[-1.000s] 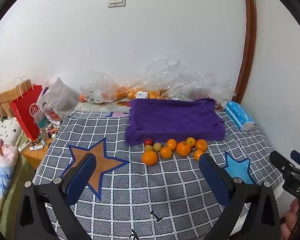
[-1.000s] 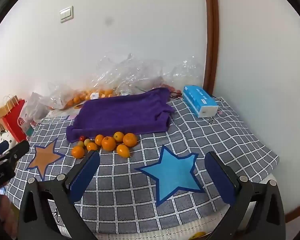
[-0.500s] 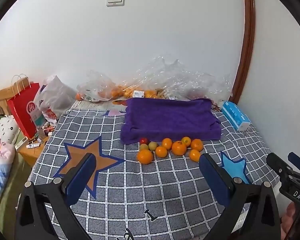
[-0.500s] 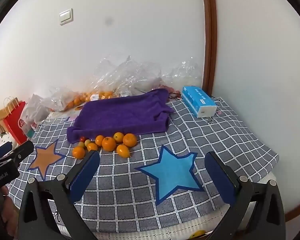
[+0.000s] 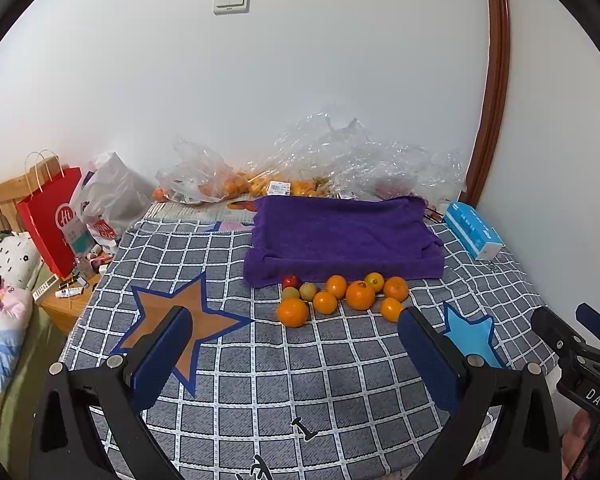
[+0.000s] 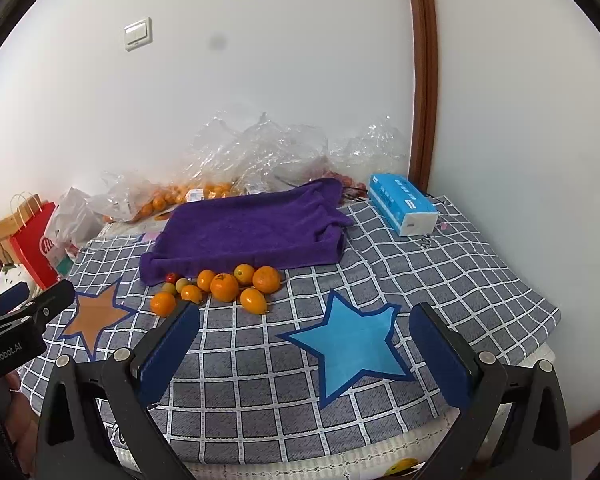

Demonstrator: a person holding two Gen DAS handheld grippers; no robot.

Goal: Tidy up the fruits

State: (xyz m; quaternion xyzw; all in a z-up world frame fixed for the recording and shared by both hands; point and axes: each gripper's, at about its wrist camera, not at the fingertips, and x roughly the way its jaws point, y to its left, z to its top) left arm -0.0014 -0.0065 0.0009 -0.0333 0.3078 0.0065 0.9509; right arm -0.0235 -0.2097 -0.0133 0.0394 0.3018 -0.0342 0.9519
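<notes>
A cluster of several oranges (image 5: 360,295) with a small red fruit (image 5: 289,281) and two greenish fruits (image 5: 308,291) lies on the checked cloth just in front of a purple towel (image 5: 340,240). The cluster also shows in the right wrist view (image 6: 224,287), in front of the towel (image 6: 252,232). My left gripper (image 5: 292,344) is open and empty, held above the cloth short of the fruits. My right gripper (image 6: 306,340) is open and empty over the blue star (image 6: 352,346), right of the fruits.
Clear plastic bags with more oranges (image 5: 260,184) lie against the wall behind the towel. A blue tissue pack (image 5: 474,236) sits at the right. A red paper bag (image 5: 52,220) and a bedside stand are at the left. The table's front edge (image 6: 380,448) is near.
Both grippers have drawn back and up a little, so the table and fruits sit slightly farther and more of the table shows. Nothing on the table has moved.
</notes>
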